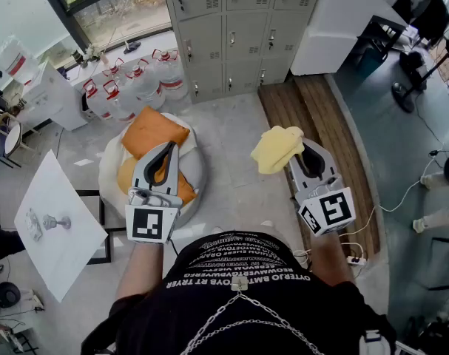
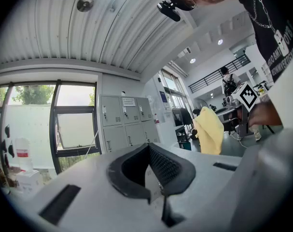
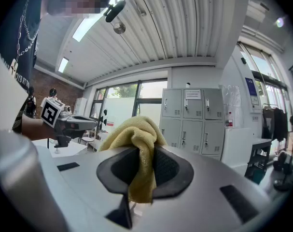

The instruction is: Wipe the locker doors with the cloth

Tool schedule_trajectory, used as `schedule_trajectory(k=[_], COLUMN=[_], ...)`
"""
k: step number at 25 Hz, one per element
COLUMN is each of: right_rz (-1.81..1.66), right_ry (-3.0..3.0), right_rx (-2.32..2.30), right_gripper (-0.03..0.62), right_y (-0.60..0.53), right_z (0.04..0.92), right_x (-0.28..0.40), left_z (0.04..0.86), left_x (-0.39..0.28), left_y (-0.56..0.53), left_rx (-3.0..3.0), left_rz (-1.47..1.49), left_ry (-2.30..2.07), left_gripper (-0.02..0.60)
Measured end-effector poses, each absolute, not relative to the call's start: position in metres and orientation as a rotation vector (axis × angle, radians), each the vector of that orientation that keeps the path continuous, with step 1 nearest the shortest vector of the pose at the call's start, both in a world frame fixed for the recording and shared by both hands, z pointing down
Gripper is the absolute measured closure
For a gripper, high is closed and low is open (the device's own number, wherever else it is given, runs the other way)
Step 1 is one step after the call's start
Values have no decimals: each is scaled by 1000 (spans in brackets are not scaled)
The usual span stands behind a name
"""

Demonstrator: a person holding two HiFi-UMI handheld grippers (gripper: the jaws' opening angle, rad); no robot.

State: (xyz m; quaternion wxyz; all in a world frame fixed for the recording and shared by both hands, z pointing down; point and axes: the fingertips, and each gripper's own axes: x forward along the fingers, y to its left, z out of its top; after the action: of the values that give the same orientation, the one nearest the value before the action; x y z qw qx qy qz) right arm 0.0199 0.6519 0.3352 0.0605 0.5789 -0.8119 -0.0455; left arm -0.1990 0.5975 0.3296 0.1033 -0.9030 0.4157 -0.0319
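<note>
Both forearms reach forward from the person's black printed shirt (image 1: 239, 272), held side by side and apart, each pointing toward the far wall. The left gripper (image 1: 169, 148) hangs over the round white floor cushion (image 1: 193, 165), and its fingers are brought together at the tips with nothing between them. The right gripper (image 1: 304, 148) has its fingers clamped on the soft yellow cloth (image 1: 277, 148) - a fold runs down between the black pads and the rest bunches up over the tips, hanging toward the person's left.

Below them lies a pale grey mottled floor (image 1: 231, 176). An orange pillow (image 1: 152, 130) sits on the white cushion, and a strip of brown wooden planks (image 1: 313, 117) runs away under the right gripper. Farther off, at the left, stand clear water bottles with red handles (image 1: 139, 83), just beside a window. At the far wall stand the grey metal lockers (image 1: 231, 28), doors closed - well apart from the cloth. A white boxy cabinet (image 1: 342, 21) stands just to their right.
</note>
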Motion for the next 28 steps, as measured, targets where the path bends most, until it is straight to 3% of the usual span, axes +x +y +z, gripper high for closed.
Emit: schedule_trajectory(k=[17,28], right_rz=[-116,-72], right_ry=[-2446,-2418], right_rx=[1712,1652], right_gripper=[531,531], right_y=[669,654], right_z=[329,356], right_x=[-31,-37], left_z=[343,374], left_x=[-254,-252], left_y=[611,594], left_rx=[-2729,-2792], left_rz=[-61,-109], left_ry=[1274,1282], left_gripper=[575,576])
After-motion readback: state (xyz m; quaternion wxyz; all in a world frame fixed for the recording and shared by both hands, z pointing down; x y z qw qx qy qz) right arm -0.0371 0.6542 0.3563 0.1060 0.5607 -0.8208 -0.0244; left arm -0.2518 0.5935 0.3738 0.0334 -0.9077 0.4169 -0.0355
